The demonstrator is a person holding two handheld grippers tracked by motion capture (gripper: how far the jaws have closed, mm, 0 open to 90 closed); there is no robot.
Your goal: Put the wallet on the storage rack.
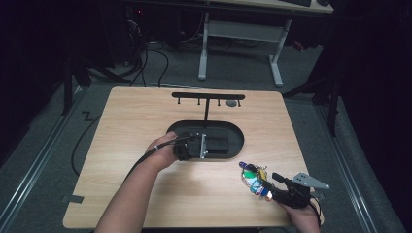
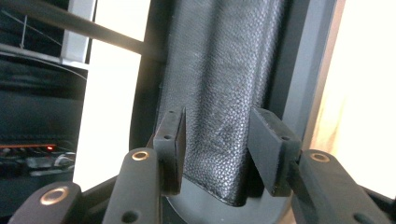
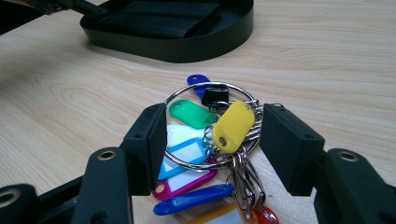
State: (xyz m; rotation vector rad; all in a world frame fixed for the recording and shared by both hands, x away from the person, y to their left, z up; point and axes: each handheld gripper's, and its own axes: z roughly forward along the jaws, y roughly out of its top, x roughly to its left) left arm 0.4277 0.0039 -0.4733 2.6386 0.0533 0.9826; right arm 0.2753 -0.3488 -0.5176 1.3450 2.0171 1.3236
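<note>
At a pale wood-grain table [image 1: 145,204], a person works two hand-held grippers over a black oval tray [image 1: 236,141] that forms the foot of a thin hook stand [image 1: 208,96]; the left gripper [image 1: 199,145] reaches into the tray, where a black wallet [image 2: 219,93] of pebbled leather lies flat, its jaws spread to either side of the wallet's narrow end with a sliver of air showing at each pad, so nothing is pinched. Off toward the near right corner of the table, well apart from the tray, the right gripper [image 3: 212,149] sits low over a bunch of keys [image 3: 210,135] resting on the wood, jaws parted and flanking the steel ring, the pads apparently clear of it. The ring carries smooth plastic tags in green, yellow, blue, magenta and white, glossy against the matte rubbery pads, with a cluster of thin metal clips at one side. The step in hand looks like letting the wallet settle in the tray while the keys wait their turn; doing it well likely means drawing the left gripper straight back along the wallet's length so a pad does not drag the soft leather, and closing the right jaws squarely on the ring rather than on the loose, slippery tags
</note>
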